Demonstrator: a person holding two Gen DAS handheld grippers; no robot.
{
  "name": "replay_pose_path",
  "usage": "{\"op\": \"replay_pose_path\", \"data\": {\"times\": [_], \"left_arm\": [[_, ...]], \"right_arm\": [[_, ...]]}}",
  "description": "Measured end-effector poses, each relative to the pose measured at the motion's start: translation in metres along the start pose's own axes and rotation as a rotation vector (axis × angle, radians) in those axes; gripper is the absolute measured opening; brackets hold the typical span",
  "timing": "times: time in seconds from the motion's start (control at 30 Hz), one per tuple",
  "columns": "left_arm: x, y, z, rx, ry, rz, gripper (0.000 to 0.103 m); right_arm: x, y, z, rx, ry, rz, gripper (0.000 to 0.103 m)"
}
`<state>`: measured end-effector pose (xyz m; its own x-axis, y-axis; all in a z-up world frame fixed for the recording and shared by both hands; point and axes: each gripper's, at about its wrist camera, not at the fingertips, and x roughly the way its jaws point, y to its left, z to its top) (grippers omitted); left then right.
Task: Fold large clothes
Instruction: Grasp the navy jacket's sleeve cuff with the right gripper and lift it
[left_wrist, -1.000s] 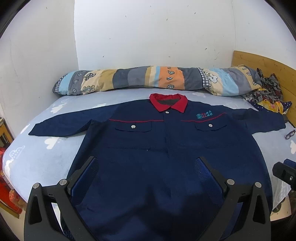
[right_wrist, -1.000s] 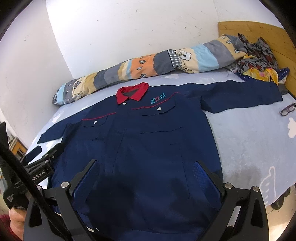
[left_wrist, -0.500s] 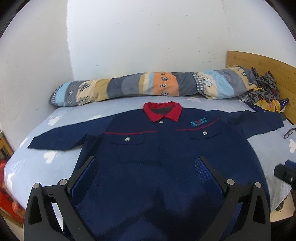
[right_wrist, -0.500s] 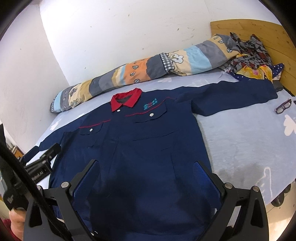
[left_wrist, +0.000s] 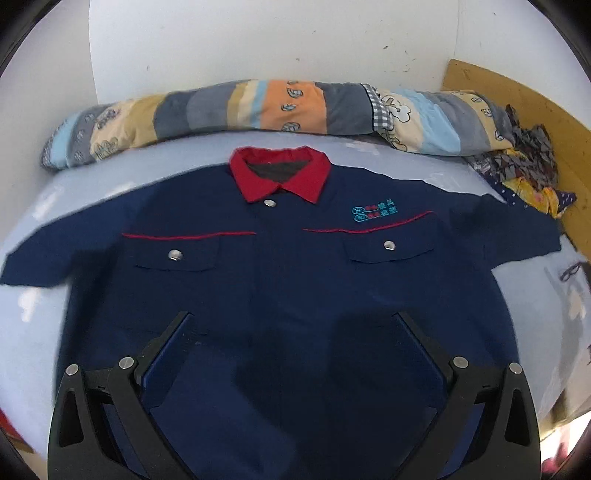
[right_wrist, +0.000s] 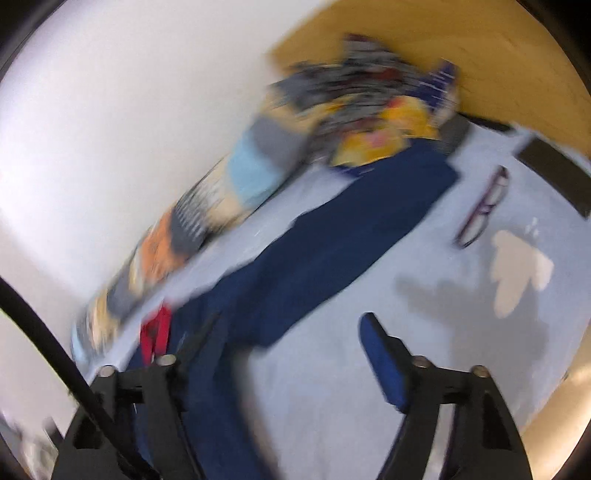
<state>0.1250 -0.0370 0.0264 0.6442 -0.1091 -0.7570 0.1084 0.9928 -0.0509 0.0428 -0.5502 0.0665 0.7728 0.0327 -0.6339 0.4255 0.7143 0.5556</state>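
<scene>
A navy work jacket (left_wrist: 288, 288) with a red collar (left_wrist: 280, 177) lies flat and face up on the bed, sleeves spread out to both sides. My left gripper (left_wrist: 291, 325) is open and empty, hovering over the jacket's lower front. The right wrist view is blurred by motion. It shows the jacket's right sleeve (right_wrist: 332, 251) stretched across the sheet. My right gripper (right_wrist: 291, 332) is open and empty above the sheet, just off the sleeve's near side.
A long striped bolster pillow (left_wrist: 258, 107) lies along the wall. A heap of patterned clothes (left_wrist: 524, 173) sits by the wooden headboard (left_wrist: 535, 99). Glasses (right_wrist: 484, 210) and a dark flat object (right_wrist: 554, 177) lie on the light blue sheet (right_wrist: 424, 314).
My left gripper has moved closer over the jacket. My right gripper has swung fast to the right, from over the jacket's hem to beside the right sleeve.
</scene>
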Motion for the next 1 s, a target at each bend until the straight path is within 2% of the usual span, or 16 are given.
{"op": "replay_pose_path", "data": {"times": [0.07, 0.17, 0.27, 0.3, 0.37, 0.4, 0.47, 0.57, 0.6, 0.7, 0.77, 0.8, 0.87, 1.0], "left_arm": [[0.004, -0.006, 0.002, 0.020, -0.005, 0.000, 0.103], [0.005, -0.012, 0.001, 0.050, -0.011, -0.014, 0.103], [0.007, -0.018, 0.000, 0.092, -0.017, -0.018, 0.103], [0.008, -0.018, -0.002, 0.100, -0.015, -0.022, 0.103], [0.008, -0.018, -0.004, 0.111, -0.006, -0.036, 0.103], [0.008, -0.018, -0.004, 0.114, -0.004, -0.040, 0.103], [0.008, -0.017, -0.003, 0.120, -0.006, -0.046, 0.103], [0.007, -0.016, -0.004, 0.122, -0.014, -0.053, 0.103], [0.007, -0.015, -0.004, 0.124, -0.016, -0.055, 0.103], [0.010, -0.015, -0.004, 0.128, -0.012, -0.042, 0.103], [0.012, -0.016, -0.005, 0.129, -0.003, -0.041, 0.103], [0.013, -0.016, -0.005, 0.131, -0.003, -0.038, 0.103], [0.012, -0.017, -0.005, 0.135, -0.007, -0.034, 0.103], [0.009, -0.015, -0.005, 0.134, -0.016, -0.035, 0.103]], "right_arm": [[0.024, -0.033, 0.032, 0.103, -0.007, -0.015, 0.075], [0.061, -0.066, 0.061, 0.218, -0.001, -0.026, 0.072], [0.103, -0.091, 0.083, 0.286, 0.039, -0.056, 0.061], [0.114, -0.097, 0.088, 0.302, 0.046, -0.072, 0.058], [0.129, -0.113, 0.095, 0.335, 0.049, -0.162, 0.058], [0.132, -0.119, 0.099, 0.345, 0.041, -0.186, 0.058], [0.143, -0.129, 0.108, 0.353, 0.036, -0.285, 0.058], [0.158, -0.135, 0.124, 0.313, 0.007, -0.367, 0.058], [0.163, -0.132, 0.131, 0.278, -0.005, -0.389, 0.063], [0.177, -0.131, 0.144, 0.232, 0.006, -0.449, 0.065], [0.187, -0.123, 0.151, 0.175, 0.046, -0.436, 0.024], [0.191, -0.124, 0.153, 0.182, 0.072, -0.404, 0.014], [0.187, -0.120, 0.154, 0.177, 0.062, -0.400, 0.011], [0.157, -0.109, 0.153, 0.156, -0.026, -0.317, 0.009]]}}
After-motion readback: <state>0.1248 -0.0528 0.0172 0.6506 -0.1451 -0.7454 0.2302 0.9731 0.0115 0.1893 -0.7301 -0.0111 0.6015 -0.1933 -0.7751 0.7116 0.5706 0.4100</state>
